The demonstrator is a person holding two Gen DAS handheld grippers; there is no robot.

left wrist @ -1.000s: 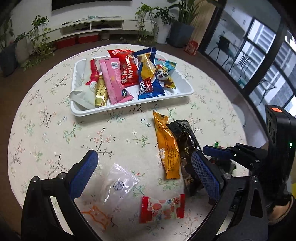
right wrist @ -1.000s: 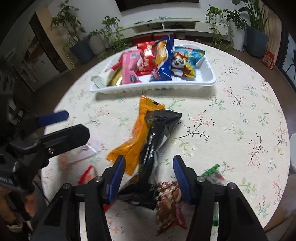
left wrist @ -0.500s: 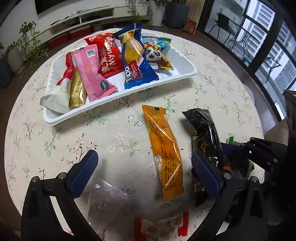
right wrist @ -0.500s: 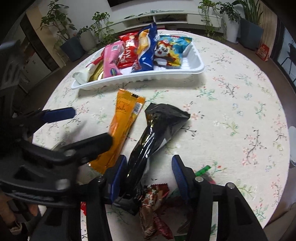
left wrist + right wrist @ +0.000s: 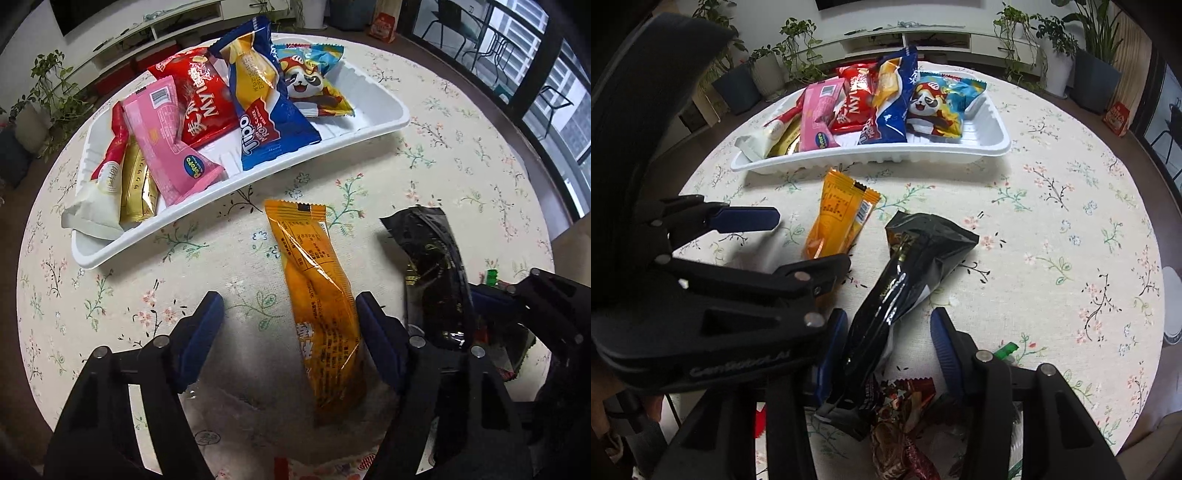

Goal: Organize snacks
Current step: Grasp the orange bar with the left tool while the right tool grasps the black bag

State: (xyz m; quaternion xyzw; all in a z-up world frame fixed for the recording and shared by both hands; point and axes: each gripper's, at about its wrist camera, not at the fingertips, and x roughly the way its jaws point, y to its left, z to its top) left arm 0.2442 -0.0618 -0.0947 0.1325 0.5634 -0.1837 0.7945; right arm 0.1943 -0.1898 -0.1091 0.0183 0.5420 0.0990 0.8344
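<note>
An orange snack packet [image 5: 317,295] lies on the floral tablecloth between the fingers of my left gripper [image 5: 288,341], close to the right pad. The left pad stands well clear of it, and the jaws are closing. A black snack packet [image 5: 908,273] lies between the fingers of my right gripper [image 5: 890,349]. Those jaws are closing too, with a gap still showing on the right side. In the right wrist view the left gripper [image 5: 810,238] straddles the orange packet [image 5: 838,218]. The white tray [image 5: 388,122] sits beyond, filled with several snacks.
The white tray [image 5: 886,155] holds red, pink, blue, gold and panda-print packets. Small wrapped candies [image 5: 905,424] lie under the right gripper. A clear packet [image 5: 207,443] lies under the left one. The round table's edge curves close on the right. Plants and a low shelf stand behind.
My left gripper has moved forward and down over the orange packet, and its jaws have narrowed around it. The right gripper has stayed over the black packet, with its jaws slightly narrower.
</note>
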